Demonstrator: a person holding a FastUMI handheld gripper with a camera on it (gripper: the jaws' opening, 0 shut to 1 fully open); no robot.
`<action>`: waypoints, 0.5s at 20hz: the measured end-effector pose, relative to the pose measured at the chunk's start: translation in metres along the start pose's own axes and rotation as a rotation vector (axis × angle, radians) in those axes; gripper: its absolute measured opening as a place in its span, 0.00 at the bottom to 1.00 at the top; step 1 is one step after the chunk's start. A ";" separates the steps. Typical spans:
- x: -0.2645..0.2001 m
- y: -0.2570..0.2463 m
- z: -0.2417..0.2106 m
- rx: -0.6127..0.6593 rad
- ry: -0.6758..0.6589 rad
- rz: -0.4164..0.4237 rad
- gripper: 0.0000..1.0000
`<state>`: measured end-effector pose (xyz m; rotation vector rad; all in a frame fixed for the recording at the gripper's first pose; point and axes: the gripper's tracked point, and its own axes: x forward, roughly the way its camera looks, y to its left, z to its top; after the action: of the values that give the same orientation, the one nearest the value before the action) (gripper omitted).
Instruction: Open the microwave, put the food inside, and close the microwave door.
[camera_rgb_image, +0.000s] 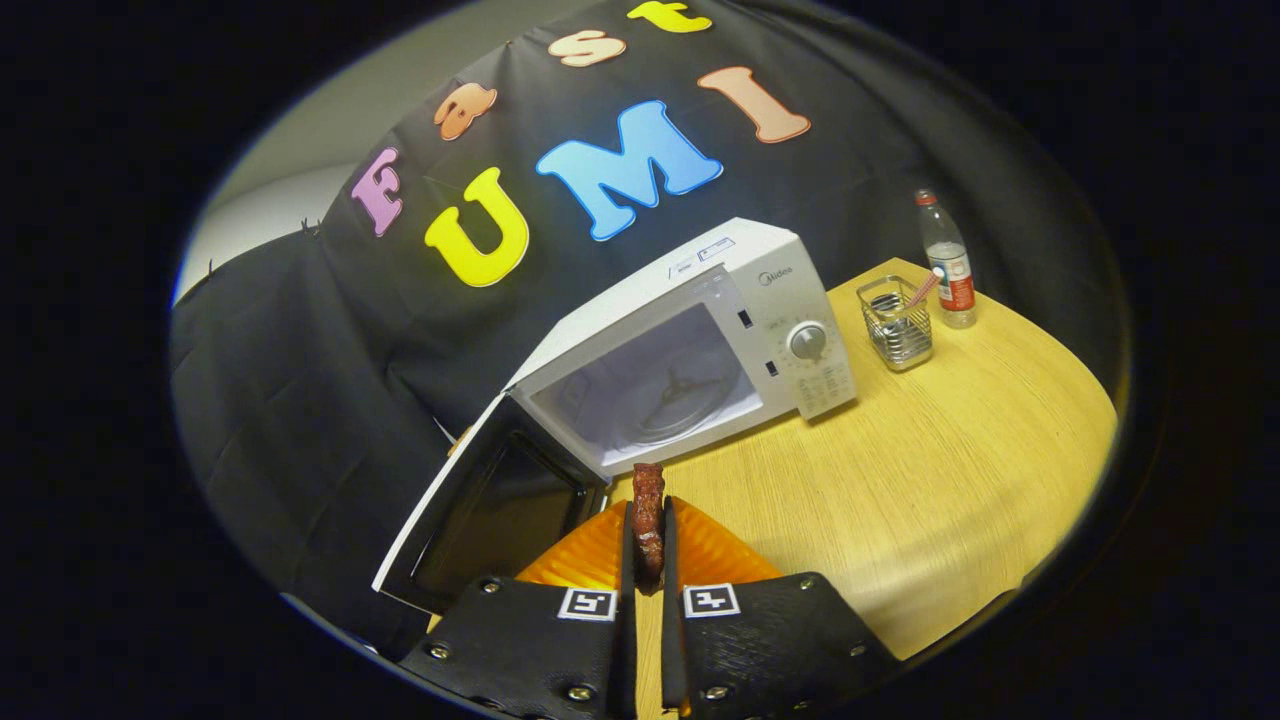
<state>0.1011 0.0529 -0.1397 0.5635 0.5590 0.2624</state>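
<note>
The surface under my tongs is a light wooden table (930, 480) with a rounded edge; black cloth hangs behind it as the wall, and a pale plain wall shows past the cloth's upper corner.

My tongs (648, 560) are pressed together on a piece of dark reddish food (648, 515), both fingers against its sides, its top end sticking up past the tips.

Just ahead of the tips stands the white microwave (700, 330), tilted in my view. Its door (480, 510) is swung fully open ahead and left of my tips, and the cavity is exposed with the glass turntable (665, 400) inside.

Bare tabletop lies between the food and the cavity opening. The open door's lower corner reaches out past the table edge near my left finger.

Beyond and to the right, a wire basket (897, 325) and a plastic bottle (948, 262) stand close together, well apart from the microwave.
</note>
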 end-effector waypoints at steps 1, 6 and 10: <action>0.009 0.003 0.003 -0.002 -0.005 0.010 0.10; 0.053 0.009 0.015 0.017 -0.029 0.026 0.10; 0.091 0.006 0.018 0.019 -0.067 0.007 0.10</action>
<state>0.1861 0.0850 -0.1621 0.5904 0.4949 0.2437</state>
